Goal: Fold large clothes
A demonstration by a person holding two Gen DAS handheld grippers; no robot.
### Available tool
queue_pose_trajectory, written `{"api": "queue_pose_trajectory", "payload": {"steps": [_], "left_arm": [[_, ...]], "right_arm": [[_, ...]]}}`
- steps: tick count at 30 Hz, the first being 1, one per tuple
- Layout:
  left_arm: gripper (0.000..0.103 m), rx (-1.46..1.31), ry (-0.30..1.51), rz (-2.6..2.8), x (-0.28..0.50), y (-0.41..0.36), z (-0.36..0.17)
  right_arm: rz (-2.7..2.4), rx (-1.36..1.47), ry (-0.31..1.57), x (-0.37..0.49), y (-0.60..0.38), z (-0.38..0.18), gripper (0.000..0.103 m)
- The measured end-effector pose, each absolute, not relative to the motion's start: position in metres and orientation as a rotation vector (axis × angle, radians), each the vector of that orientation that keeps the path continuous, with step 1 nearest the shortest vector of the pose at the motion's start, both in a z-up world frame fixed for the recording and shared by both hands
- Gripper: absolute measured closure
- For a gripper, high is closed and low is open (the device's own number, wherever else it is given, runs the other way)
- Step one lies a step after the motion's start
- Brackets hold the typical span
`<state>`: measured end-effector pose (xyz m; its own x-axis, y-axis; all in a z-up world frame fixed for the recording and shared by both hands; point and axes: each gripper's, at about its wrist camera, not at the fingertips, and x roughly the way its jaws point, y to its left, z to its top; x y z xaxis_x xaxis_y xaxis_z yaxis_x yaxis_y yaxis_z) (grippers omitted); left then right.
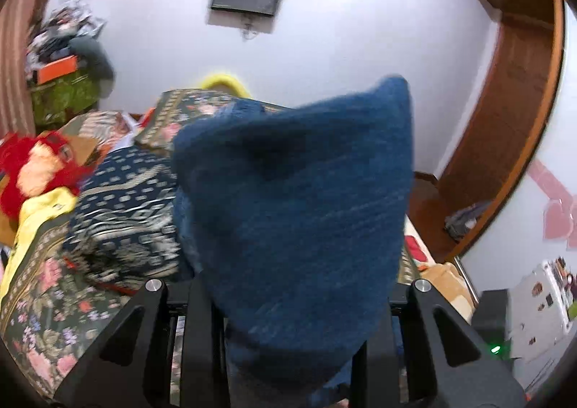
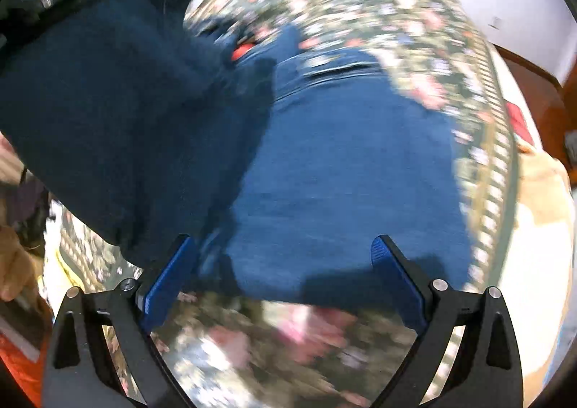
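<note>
A pair of blue jeans (image 2: 342, 162) lies on the floral bedspread (image 2: 378, 11). In the left wrist view a fold of the blue jeans (image 1: 295, 198) rises up in front of the camera and hides the fingertips; my left gripper (image 1: 288, 307) is shut on it. In the right wrist view my right gripper (image 2: 285, 263) is open and empty, its blue pads (image 2: 393, 274) spread over the near edge of the jeans. The lifted part of the jeans (image 2: 108, 101) hangs dark at the left with my left gripper above it.
A folded patterned blue cloth (image 1: 122, 213) and a red plush toy (image 1: 36, 170) lie on the bed to the left. A wooden cabinet (image 1: 512, 119) stands at the right. A cluttered shelf (image 1: 65, 58) is at the far left. Both views are motion-blurred.
</note>
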<state>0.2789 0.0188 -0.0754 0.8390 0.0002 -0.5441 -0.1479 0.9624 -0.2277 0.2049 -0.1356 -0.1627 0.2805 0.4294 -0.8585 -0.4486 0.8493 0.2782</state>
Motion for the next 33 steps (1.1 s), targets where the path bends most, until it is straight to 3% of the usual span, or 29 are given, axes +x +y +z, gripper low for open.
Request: {"api": "queue_pose_trajectory", "payload": {"steps": [5, 11, 13, 18, 27, 33], "left_arm": [[0.075, -0.174, 0.657, -0.038, 0.310, -0.053, -0.095], [0.072, 0.084, 1.003, -0.177, 0.336, -0.127, -0.184], [0.069, 0.230, 0.987, -0.175, 0.322, -0.140, -0.197], [0.060, 0.277, 0.986, -0.212, 0.299, -0.136, -0.187], [0.053, 0.040, 1.029, -0.345, 0.260, -0.094, -0.148], [0.049, -0.115, 0.959, -0.363, 0.242, -0.058, -0.117]], "right_arm": [[0.378, 0.146, 1.113, 0.211, -0.218, -0.158, 0.006], [0.271, 0.155, 1.130, 0.201, -0.264, -0.166, 0.006], [0.277, 0.156, 1.131, 0.197, -0.269, -0.166, 0.006], [0.291, 0.135, 1.104, 0.193, -0.271, -0.158, 0.006], [0.368, 0.160, 1.005, 0.192, -0.252, -0.122, 0.006], [0.456, 0.183, 0.971, 0.191, -0.223, -0.106, 0.006]]}}
